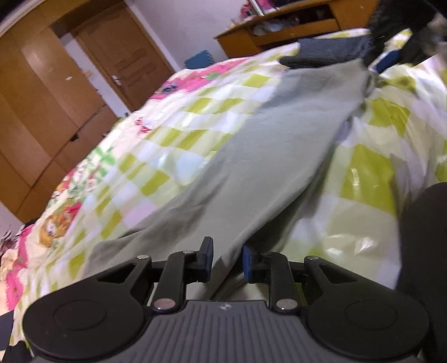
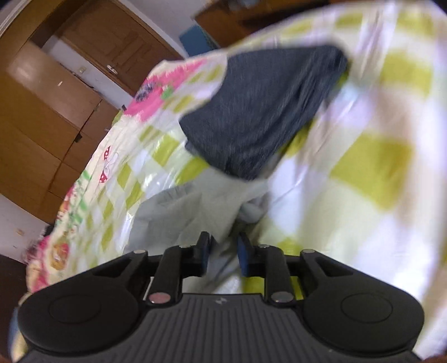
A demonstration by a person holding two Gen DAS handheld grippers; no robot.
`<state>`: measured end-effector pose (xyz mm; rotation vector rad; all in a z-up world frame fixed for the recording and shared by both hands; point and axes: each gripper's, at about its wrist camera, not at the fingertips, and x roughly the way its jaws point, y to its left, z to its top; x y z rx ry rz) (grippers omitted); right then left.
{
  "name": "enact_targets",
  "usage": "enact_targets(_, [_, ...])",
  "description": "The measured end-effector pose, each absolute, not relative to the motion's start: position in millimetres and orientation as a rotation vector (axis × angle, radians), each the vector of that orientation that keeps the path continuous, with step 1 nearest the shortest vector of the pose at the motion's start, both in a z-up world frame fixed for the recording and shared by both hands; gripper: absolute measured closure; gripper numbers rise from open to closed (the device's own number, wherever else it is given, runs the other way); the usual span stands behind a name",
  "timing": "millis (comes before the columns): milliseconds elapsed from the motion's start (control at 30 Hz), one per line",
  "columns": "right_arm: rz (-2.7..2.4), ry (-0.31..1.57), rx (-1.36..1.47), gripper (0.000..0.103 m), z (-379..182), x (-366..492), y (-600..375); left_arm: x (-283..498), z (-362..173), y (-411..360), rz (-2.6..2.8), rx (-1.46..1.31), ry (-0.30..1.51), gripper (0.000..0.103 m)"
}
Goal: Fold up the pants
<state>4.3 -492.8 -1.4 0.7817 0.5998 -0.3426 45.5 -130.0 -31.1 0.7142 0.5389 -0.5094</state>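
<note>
- The pale grey-green pants were spread across the bed's checked quilt, stretched as a long band between the two tongs.
- One end of the pants was clamped between the blue-padded fingers of the left tongs, with cloth seen filling the narrow gap.
- The opposite end was bunched and pinched in the right tongs, whose fingers were closed on a gathered fold; in the left wrist view those tongs were seen at the far end of the pants.
- A dark blue-grey garment was lying on the quilt just beyond the pants, touching their far edge.
- Beyond the bed, a wooden door and a wooden wardrobe were seen on the left, and a wooden desk behind the pants' far end.
- Both views were blurred.
</note>
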Motion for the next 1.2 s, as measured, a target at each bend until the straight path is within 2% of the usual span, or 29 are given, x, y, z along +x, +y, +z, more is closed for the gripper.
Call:
enact_targets(100, [-0.24,0.603,0.651,0.079,27.3,4.1,-458.0,48.0,-24.3,-107.8,-0.463,0.688,0.513,0.064])
enact_targets(233, [0.12,0.695,0.525,0.079,41.3,76.8,-375.8,57.3,-22.7,-82.3,-0.385,0.648,0.507,0.064])
enact_targets(467, [0.519,0.873,0.378,0.079,9.5,225.5,-225.5,53.6,-25.1,-46.4,-0.503,0.444,0.624,0.061])
enact_targets(600, [0.608,0.952,0.308,0.079,-12.8,266.1,-178.3,59.9,-35.8,-39.9,-0.539,0.385,0.646,0.06])
enact_targets(767, [0.671,1.02,0.179,0.079,-28.2,284.3,-150.5,68.4,-41.8,-27.2,-0.552,0.316,0.652,0.055])
enact_targets(1000, [0.761,1.06,0.047,0.082,-19.6,290.8,-128.8,67.5,-45.1,-23.1,-0.554,0.304,0.64,0.054])
enact_targets(1200, [0.733,1.004,0.01,0.077,-8.0,290.1,-139.7,65.8,-45.3,-22.2,-0.555,0.311,0.629,0.054])
